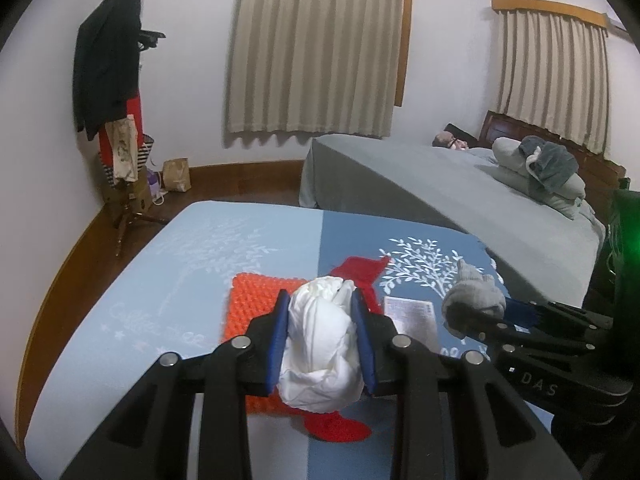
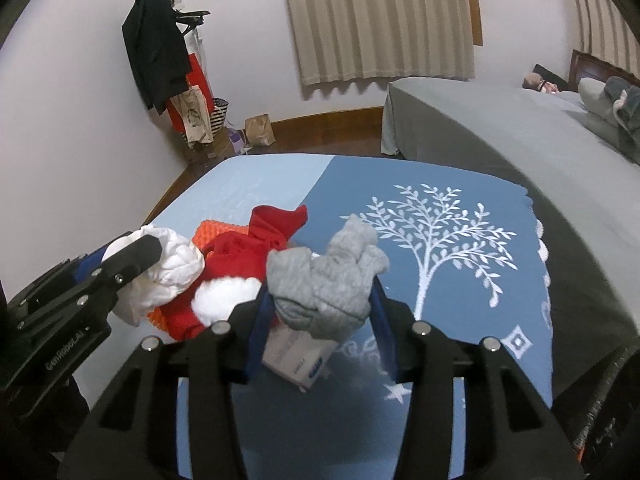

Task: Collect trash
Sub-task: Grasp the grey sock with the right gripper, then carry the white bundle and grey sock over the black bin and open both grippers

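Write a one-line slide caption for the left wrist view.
Left gripper clamps a crumpled white bag above the blue tablecloth, while the right gripper holds a grey sock.

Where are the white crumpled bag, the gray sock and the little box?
white crumpled bag (image 1: 320, 344): left wrist view, its middle.
gray sock (image 2: 324, 284): right wrist view, its middle.
little box (image 2: 296, 356): right wrist view, its front face.

Left gripper (image 1: 322, 320): black plastic linkage arms, blue pads (image 1: 280, 336) on inner finger faces, round silver pivot pins along the top, slotted cutouts in the arms. White "GenRobot.AI" print on its side in right wrist view.
Right gripper (image 2: 320, 312): same build, black body w/ blue pads (image 2: 260, 320), silver pins, small screws. White "DAS" lettering visible on its side in left wrist view.
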{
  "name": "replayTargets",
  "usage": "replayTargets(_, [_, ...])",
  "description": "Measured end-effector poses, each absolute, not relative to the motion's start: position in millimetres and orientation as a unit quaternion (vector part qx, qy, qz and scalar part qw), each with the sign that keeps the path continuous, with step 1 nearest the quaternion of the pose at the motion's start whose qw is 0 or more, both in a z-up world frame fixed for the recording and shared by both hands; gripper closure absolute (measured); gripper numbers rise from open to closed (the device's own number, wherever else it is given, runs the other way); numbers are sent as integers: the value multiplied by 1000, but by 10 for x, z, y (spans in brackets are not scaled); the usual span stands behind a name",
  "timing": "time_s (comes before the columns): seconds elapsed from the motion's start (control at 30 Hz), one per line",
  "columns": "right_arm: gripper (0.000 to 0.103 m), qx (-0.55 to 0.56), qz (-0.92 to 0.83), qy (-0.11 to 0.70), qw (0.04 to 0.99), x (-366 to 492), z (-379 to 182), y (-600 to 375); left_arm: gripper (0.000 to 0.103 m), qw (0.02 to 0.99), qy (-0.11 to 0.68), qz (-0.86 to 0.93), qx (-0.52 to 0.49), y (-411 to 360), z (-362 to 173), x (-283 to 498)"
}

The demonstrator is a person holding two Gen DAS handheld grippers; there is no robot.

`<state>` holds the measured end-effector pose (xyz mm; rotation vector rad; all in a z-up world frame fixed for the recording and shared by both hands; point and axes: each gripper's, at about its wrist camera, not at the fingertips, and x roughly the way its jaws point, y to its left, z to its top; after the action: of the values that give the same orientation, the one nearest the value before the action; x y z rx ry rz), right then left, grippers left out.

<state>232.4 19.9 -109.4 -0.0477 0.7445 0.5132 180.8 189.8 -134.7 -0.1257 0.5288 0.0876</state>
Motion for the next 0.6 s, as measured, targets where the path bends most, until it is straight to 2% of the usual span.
replayTargets(0.6, [59, -3, 175, 352, 920, 1940, -898, -489, 72, 966, 255, 12, -41, 1408, -1162, 1613])
